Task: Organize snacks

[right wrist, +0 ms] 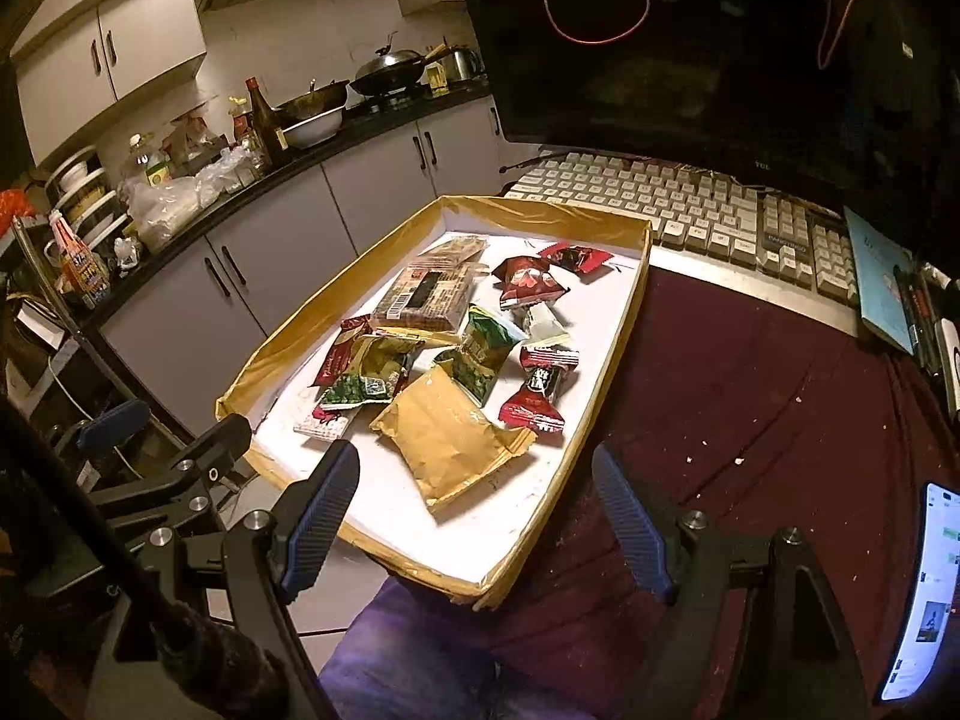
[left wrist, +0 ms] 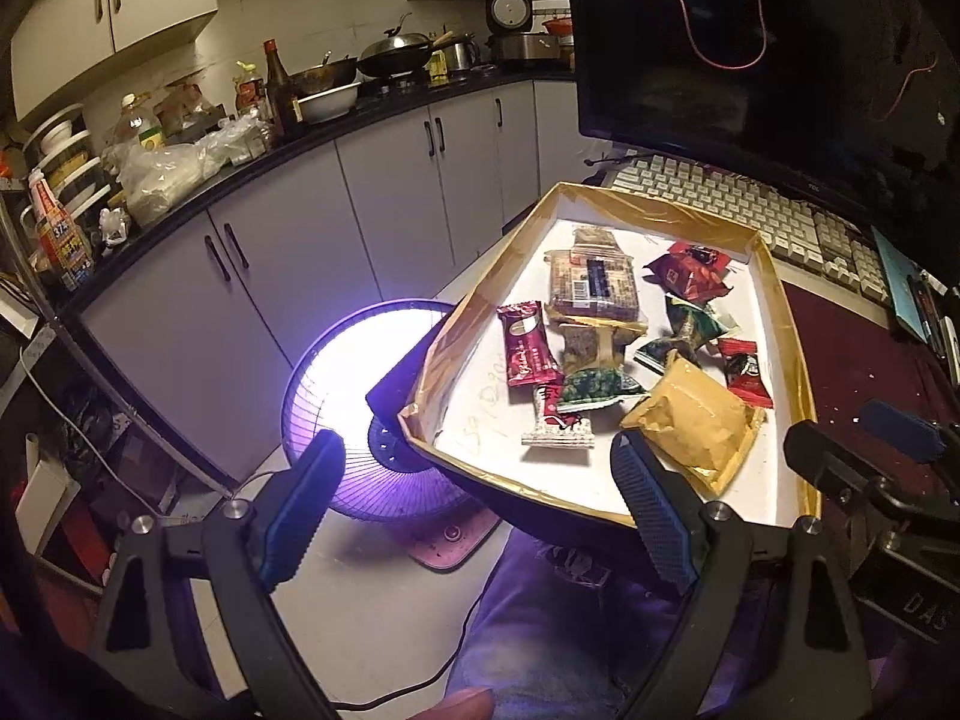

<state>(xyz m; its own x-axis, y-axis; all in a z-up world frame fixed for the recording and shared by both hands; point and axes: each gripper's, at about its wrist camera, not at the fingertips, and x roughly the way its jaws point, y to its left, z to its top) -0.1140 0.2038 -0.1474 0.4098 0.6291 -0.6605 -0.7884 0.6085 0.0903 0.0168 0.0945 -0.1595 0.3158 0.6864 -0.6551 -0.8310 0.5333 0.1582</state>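
Dim kitchen, dark red table. Left wrist view: left gripper (left wrist: 474,498) spread, empty, at the near edge of the tray (left wrist: 798,360) of snacks. Right wrist view: right gripper (right wrist: 477,510) spread, empty; tan packet (right wrist: 450,438) nearest, likely light, crinkly, best pinched by its sealed edge

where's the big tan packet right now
The big tan packet lies flat in the near end of the white tray, closest to both open grippers, beside a green snack bag and a red candy wrapper.
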